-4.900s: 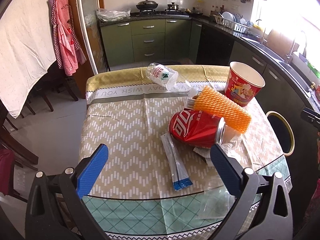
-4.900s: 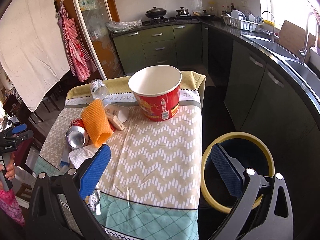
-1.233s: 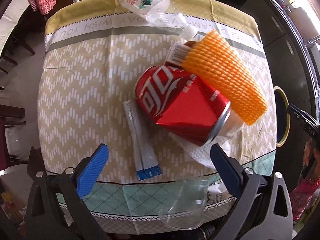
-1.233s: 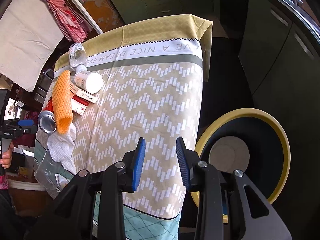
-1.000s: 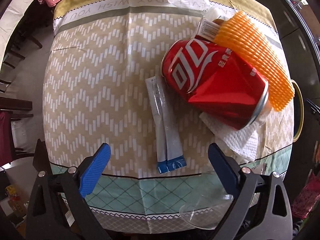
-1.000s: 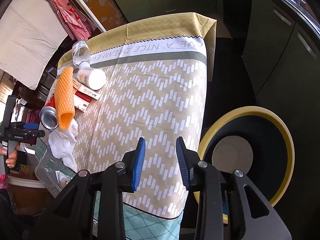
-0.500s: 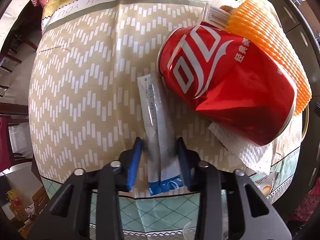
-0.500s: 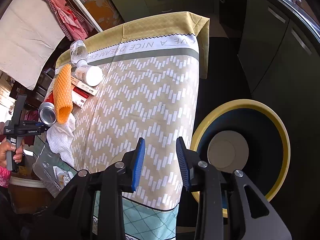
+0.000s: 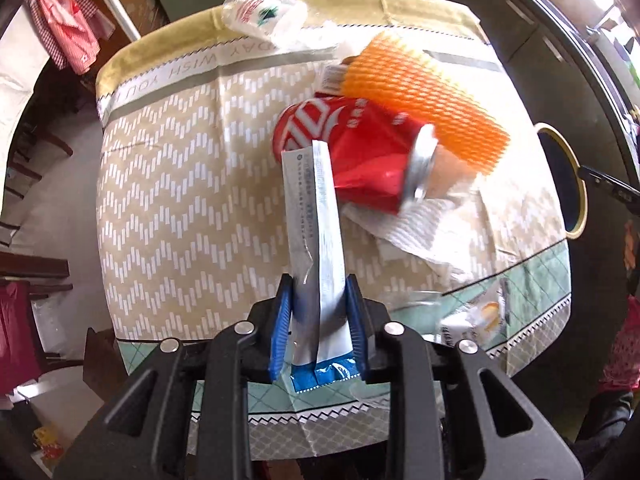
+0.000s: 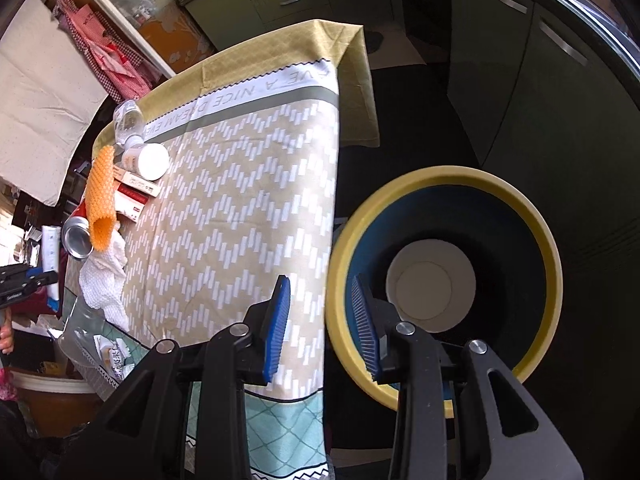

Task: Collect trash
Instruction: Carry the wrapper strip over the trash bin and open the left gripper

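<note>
Since the earlier frames, we are seeing the left gripper (image 9: 319,320) go from wide-spread fingers above the table (image 9: 168,184) to fingers just closed on the long sachet (image 9: 316,240), which is now lifting clear of the cloth near the table's front edge. We are pinching it close to its blue end, so the free length is standing out ahead of the fingers, over the crushed red can (image 9: 352,152). We are judging the sachet light, thin and floppy, with slick film; a grip nearer its middle would probably flap less. The right gripper (image 10: 325,324) is hovering with fingers narrowly parted on nothing, over the table's right edge and the yellow-rimmed bin (image 10: 532,216), where a paper bucket (image 10: 432,280) is lying.
</note>
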`<state>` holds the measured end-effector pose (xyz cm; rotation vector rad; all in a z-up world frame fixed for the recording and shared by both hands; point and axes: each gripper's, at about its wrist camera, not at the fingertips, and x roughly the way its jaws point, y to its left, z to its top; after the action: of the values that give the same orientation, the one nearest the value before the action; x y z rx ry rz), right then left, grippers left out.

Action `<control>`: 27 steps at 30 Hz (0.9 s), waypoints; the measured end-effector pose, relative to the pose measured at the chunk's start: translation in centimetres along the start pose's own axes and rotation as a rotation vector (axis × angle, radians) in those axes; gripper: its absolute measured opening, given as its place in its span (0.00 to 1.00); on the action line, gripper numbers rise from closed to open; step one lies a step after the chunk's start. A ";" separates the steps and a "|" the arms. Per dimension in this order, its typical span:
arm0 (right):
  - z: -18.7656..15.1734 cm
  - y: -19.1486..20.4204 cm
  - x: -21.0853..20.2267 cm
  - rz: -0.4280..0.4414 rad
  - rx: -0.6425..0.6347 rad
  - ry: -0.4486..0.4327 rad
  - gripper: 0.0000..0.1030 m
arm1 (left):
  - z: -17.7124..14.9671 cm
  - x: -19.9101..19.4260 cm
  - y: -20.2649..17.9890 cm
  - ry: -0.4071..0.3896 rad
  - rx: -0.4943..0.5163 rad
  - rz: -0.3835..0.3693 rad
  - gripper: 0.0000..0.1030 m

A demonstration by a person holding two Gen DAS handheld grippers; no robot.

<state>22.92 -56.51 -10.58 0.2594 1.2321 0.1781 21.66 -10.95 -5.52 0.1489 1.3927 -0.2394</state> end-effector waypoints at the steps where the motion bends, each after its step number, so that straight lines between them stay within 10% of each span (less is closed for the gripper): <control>1: -0.2 -0.7 -0.2 -0.013 0.013 -0.006 0.32 | -0.1 -1.0 -1.2 -0.013 0.031 -0.015 0.25; 10: -3.3 -5.6 -4.4 -0.108 0.089 -0.095 0.32 | 2.7 -3.6 -19.2 -0.066 0.413 -0.161 0.26; 21: -9.0 -11.0 -9.0 -0.198 0.179 -0.136 0.32 | 10.3 6.7 -39.9 -0.024 0.598 -0.223 0.28; 27: -11.1 -13.1 -10.2 -0.217 0.225 -0.136 0.32 | 12.1 11.7 -43.1 0.013 0.563 -0.198 0.58</control>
<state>9.05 -70.71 -8.62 0.3249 1.1360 -0.1649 24.05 -56.51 -13.34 0.4781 1.3234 -0.7953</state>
